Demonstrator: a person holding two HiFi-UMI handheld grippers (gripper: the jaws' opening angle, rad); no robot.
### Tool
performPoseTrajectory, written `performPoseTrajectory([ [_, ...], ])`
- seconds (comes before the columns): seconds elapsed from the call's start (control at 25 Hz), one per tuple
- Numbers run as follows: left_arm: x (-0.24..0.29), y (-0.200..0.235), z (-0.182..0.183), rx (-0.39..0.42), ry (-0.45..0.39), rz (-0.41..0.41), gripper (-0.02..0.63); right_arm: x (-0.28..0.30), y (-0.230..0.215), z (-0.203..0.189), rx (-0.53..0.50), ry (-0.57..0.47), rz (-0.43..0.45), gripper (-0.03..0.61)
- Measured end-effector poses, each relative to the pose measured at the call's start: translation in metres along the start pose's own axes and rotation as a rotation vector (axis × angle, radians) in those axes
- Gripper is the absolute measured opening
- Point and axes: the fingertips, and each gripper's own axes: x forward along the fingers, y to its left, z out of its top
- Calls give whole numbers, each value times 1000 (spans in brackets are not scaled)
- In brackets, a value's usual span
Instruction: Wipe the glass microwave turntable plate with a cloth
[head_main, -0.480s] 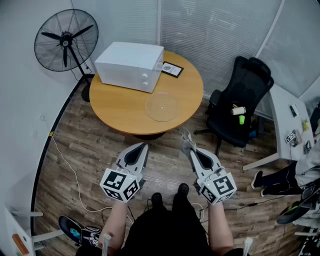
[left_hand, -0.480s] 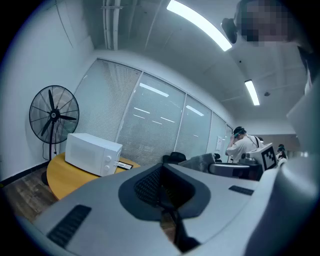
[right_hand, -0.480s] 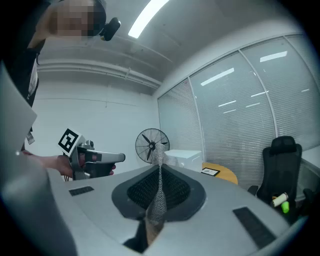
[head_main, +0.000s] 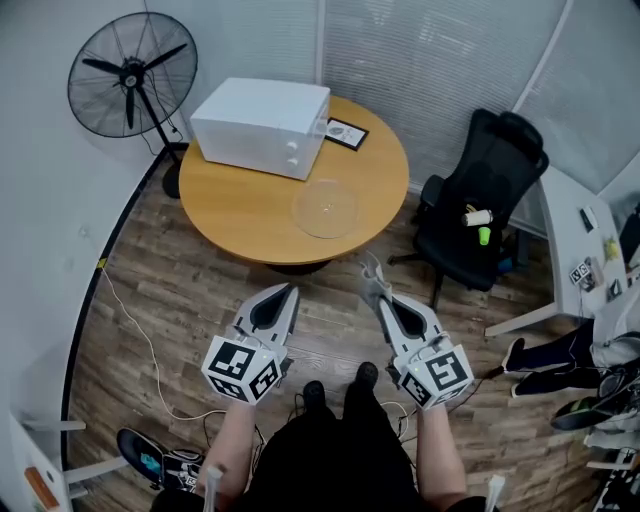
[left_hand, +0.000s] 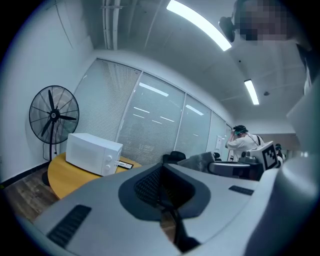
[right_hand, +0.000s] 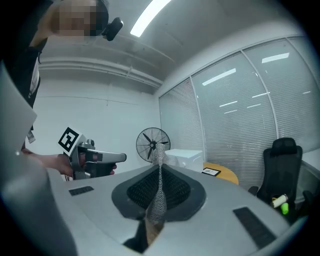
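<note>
The clear glass turntable plate lies on the round wooden table, to the right of the white microwave. My left gripper is held level over the floor in front of the table, jaws shut with nothing between them. My right gripper is beside it, shut on a grey cloth that sticks up out of its jaws. Both are well short of the table. In the left gripper view the microwave shows ahead.
A standing fan is left of the table, a black office chair on its right holds small items. A white cable runs over the wood floor. A white desk stands at far right. Another person stands beyond.
</note>
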Motion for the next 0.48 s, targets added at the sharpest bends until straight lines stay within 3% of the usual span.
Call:
performPoseTrajectory([
  [0.48, 12, 2, -27, -28, 56, 12, -3, 9, -7, -22, 50, 22, 19, 21],
])
